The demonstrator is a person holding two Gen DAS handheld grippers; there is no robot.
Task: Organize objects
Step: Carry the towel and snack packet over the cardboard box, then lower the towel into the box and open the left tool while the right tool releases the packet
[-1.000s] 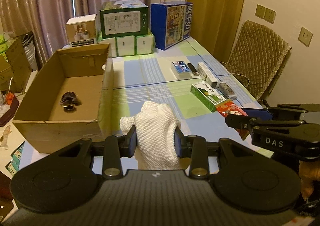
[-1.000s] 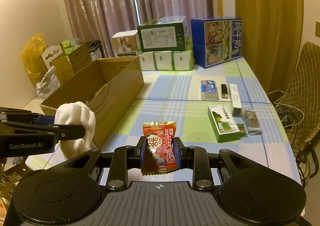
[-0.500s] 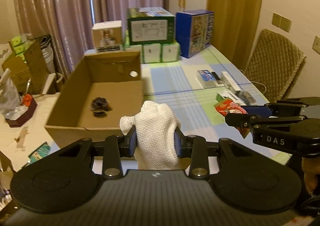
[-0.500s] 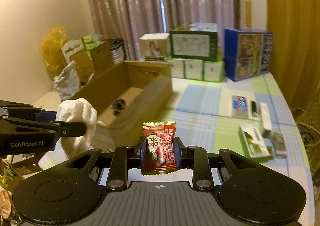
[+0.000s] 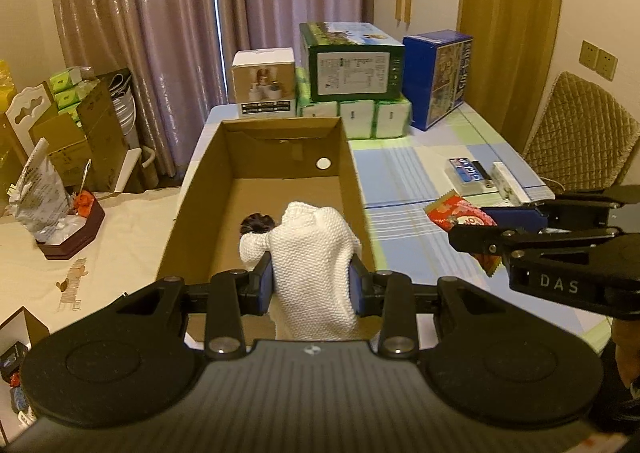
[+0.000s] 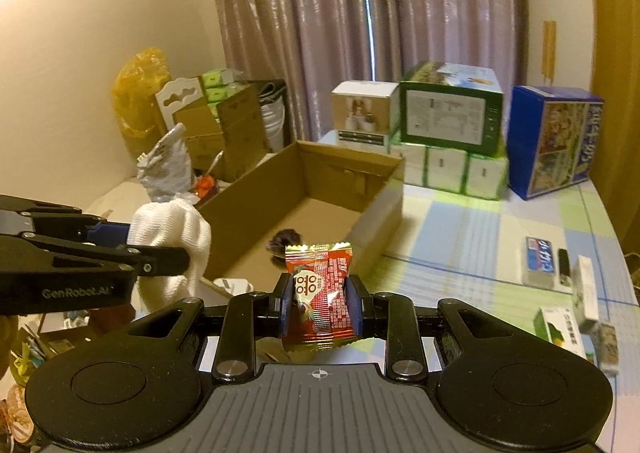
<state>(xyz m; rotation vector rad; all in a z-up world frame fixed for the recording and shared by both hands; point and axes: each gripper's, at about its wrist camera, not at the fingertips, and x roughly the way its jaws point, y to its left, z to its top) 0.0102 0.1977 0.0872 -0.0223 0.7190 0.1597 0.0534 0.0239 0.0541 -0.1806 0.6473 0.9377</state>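
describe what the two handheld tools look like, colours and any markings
Both are matte black with linkage arms, silver pivot bolts and blue finger pads. The left tool reads "GenRobot.AI" on its side in the right wrist view; the right tool reads "DAS" in the left wrist view.

Cloth (image 5: 312, 257) covers most of the dark thing (image 5: 256, 221) in the box (image 5: 352, 189); can't ID it. Snack pack (image 6: 320, 289) hides its front in the right wrist view. Right gripper (image 5: 476, 241) cut off at frame edge. Small boxes (image 6: 576, 313) blurred, labels unreadable.
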